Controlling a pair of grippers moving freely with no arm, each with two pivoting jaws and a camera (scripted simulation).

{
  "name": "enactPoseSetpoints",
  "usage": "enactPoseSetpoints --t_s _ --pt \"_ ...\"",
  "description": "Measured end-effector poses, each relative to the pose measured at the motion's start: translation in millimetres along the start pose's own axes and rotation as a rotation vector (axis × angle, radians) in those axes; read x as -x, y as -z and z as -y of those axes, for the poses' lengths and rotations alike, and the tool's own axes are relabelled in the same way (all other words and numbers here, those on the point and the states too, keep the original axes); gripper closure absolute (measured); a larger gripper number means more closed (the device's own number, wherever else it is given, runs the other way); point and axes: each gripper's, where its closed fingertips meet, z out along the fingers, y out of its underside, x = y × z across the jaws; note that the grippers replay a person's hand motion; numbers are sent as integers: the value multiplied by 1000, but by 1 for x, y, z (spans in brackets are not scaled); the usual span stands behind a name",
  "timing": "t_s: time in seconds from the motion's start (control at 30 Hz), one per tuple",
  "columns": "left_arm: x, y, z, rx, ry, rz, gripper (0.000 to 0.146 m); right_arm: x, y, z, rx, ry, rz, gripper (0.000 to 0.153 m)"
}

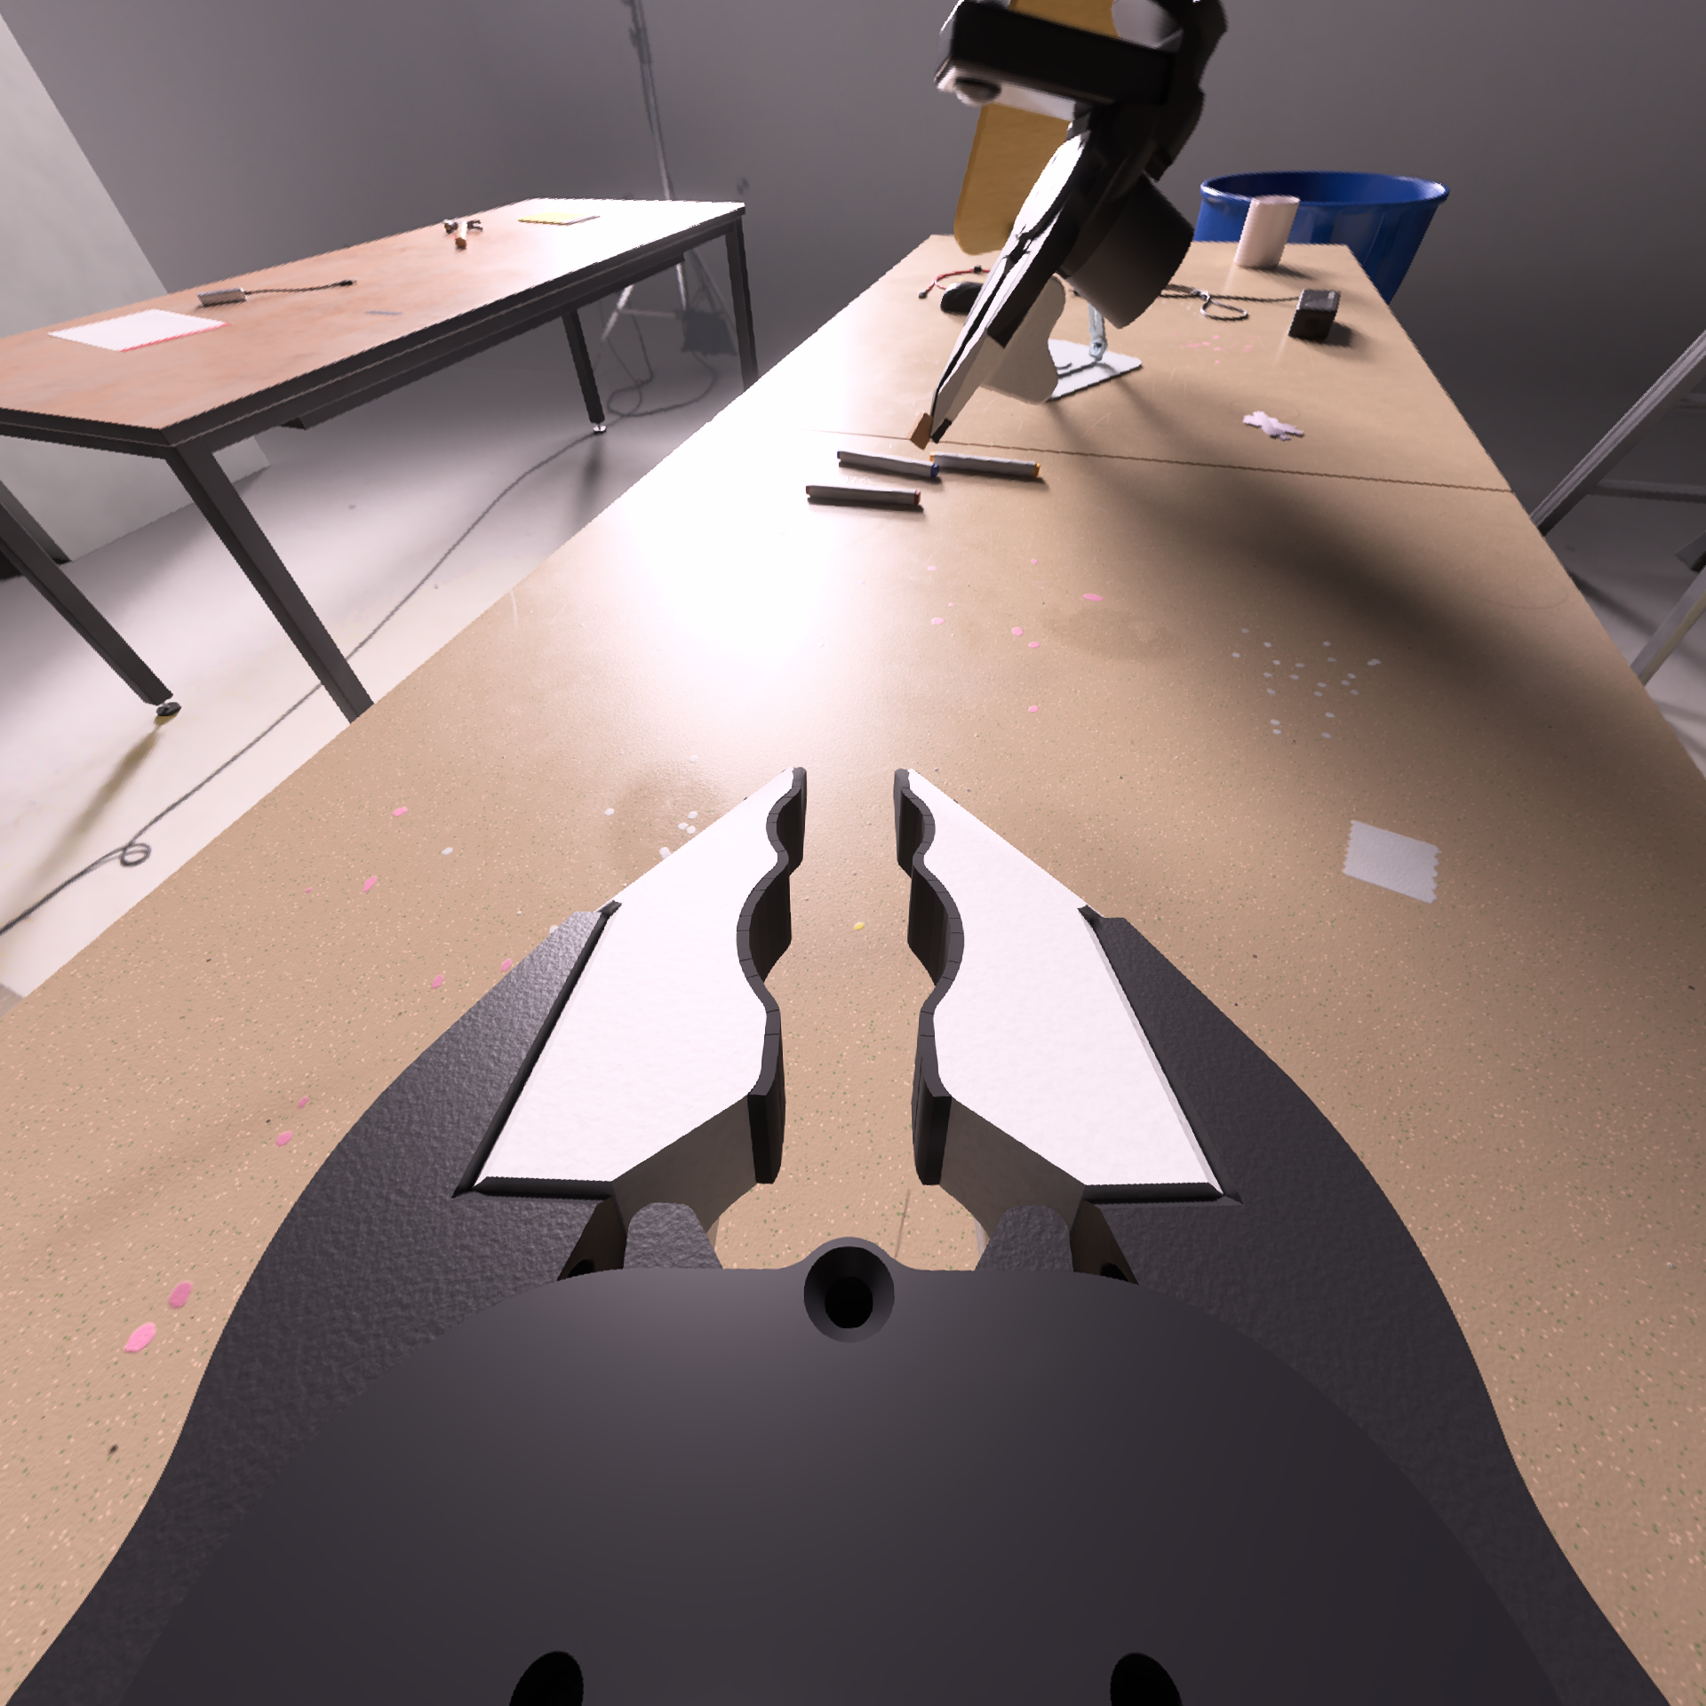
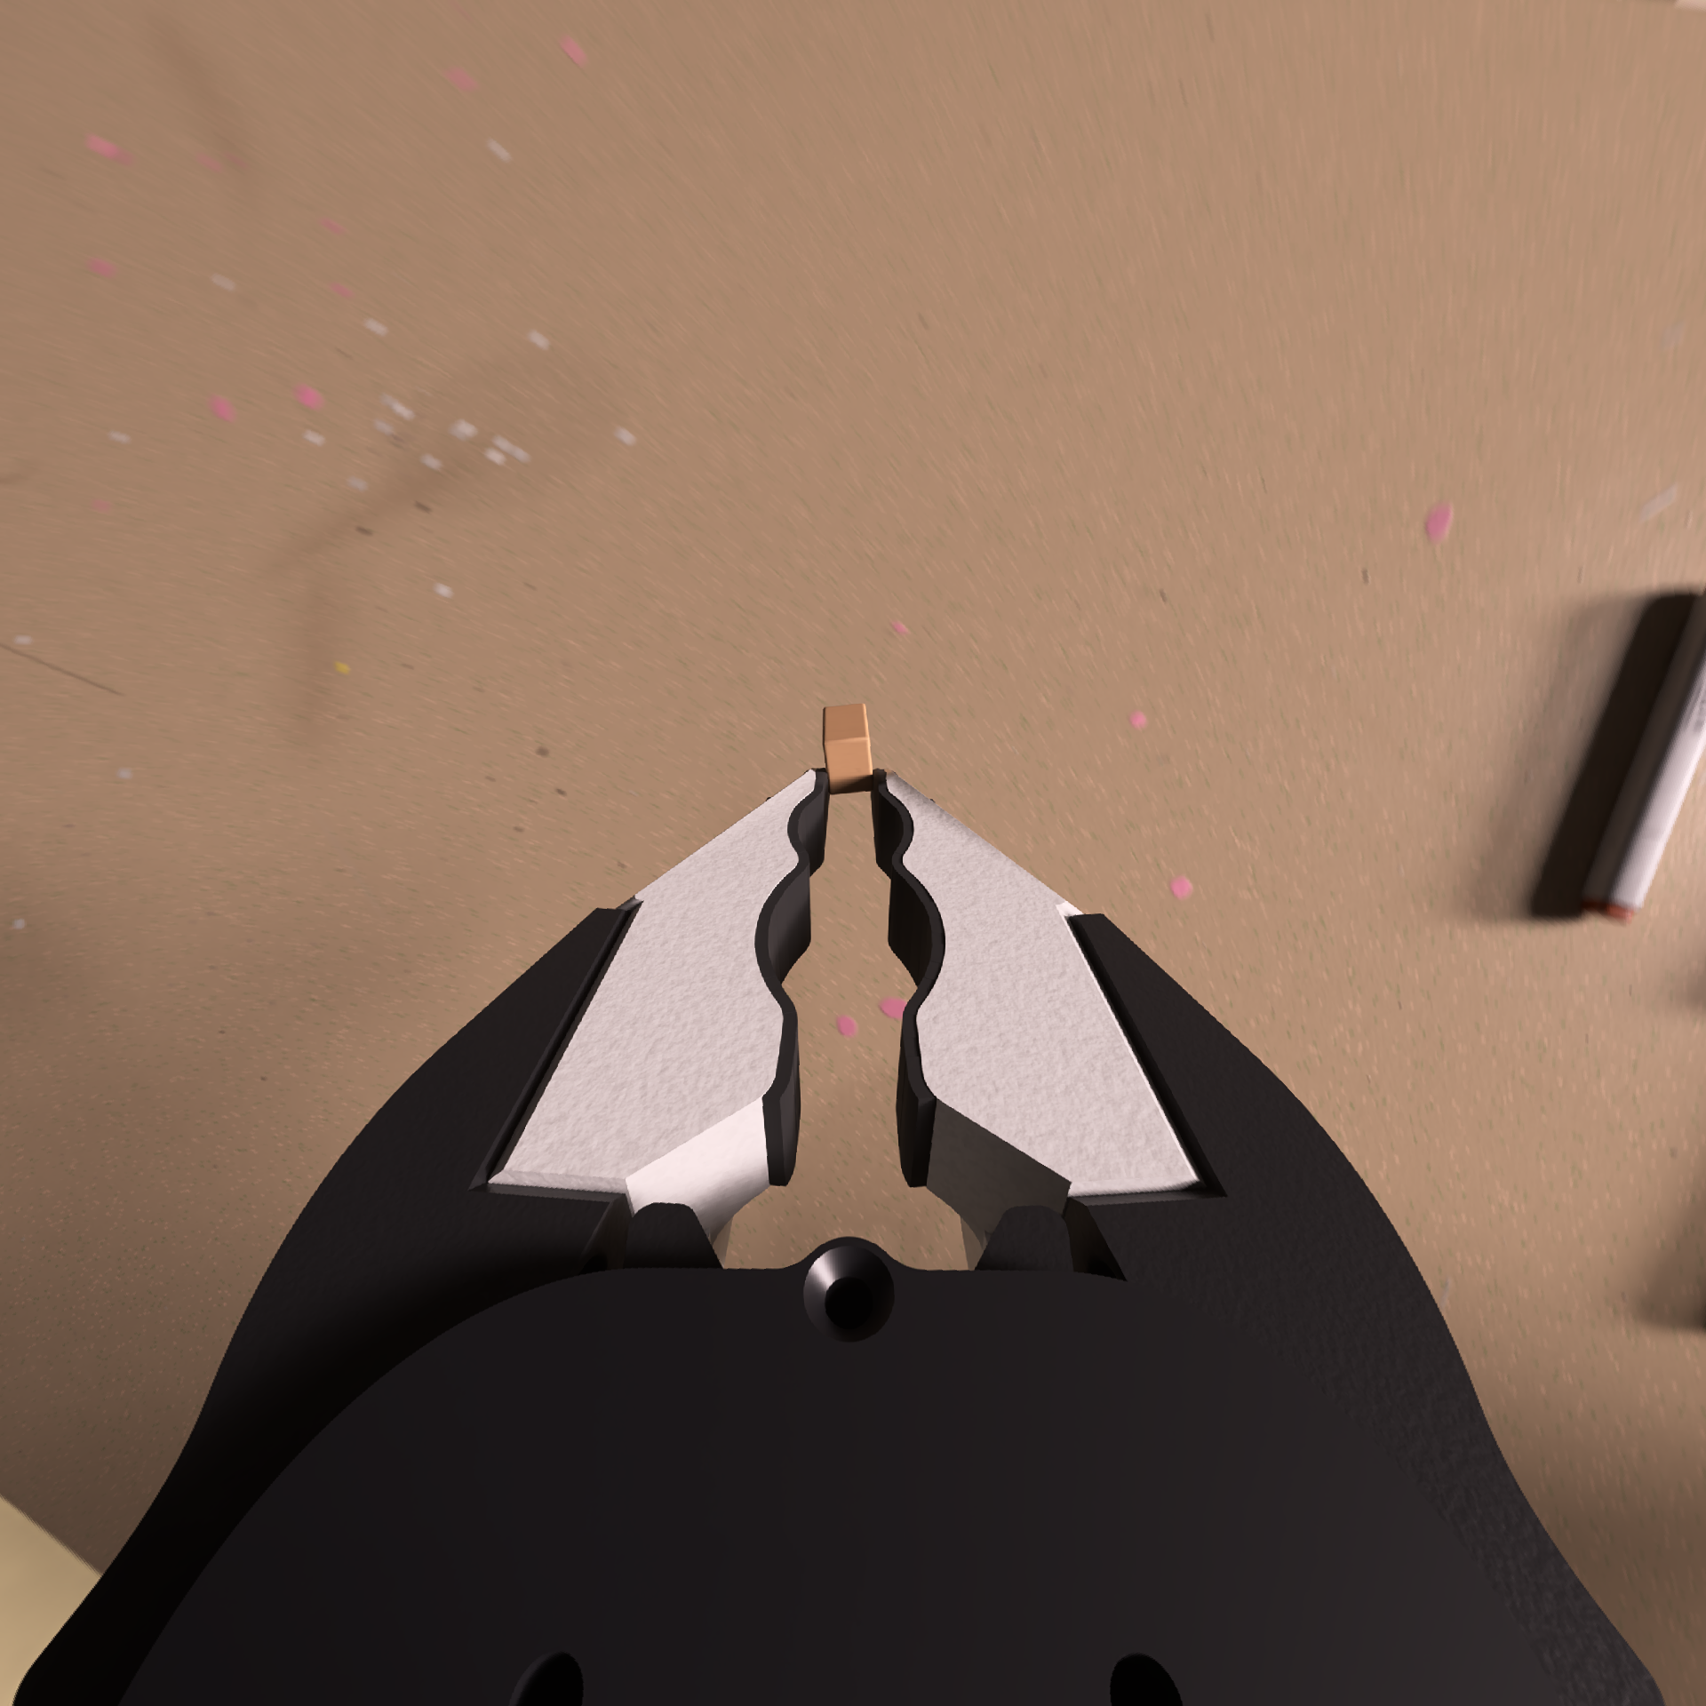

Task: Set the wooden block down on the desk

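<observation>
A small tan wooden block (image 2: 847,759) is pinched between the tips of my right gripper (image 2: 849,786), which points down at the brown desk (image 2: 1015,323). In the left wrist view the right gripper (image 1: 932,426) hangs tilted over the far part of the desk (image 1: 831,665), with the block (image 1: 919,427) at its tips just above the surface, close to the markers. My left gripper (image 1: 849,785) is low over the near desk, its jaws a little apart with nothing between them.
Three white markers (image 1: 886,464) lie on the desk by the right gripper's tips; one marker (image 2: 1634,785) shows at the right. Farther back are a blue bin (image 1: 1329,222), a white cup (image 1: 1267,231), a black box (image 1: 1315,312), cables and a metal stand. A second table (image 1: 369,295) stands left.
</observation>
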Motion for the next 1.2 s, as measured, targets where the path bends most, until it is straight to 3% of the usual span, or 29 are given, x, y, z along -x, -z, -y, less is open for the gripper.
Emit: enactPoseSetpoints --t_s 0.13,0.27,0.67,0.87,1.2 --pt "0 -2 -2 17 -12 7 127 -34 -26 -28 172 -56 -34 144" --pt "0 -3 -3 25 -16 11 127 -68 -38 -48 336 -18 -177 144" --pt "-5 -18 -21 108 -55 -4 127 -128 -69 -49 541 53 -337 144" --pt "-5 -21 -24 122 -55 -8 127 -133 -89 -53 562 59 -288 144" --pt "-3 -25 -31 146 -55 -6 126 -137 -95 -48 582 96 -287 144"
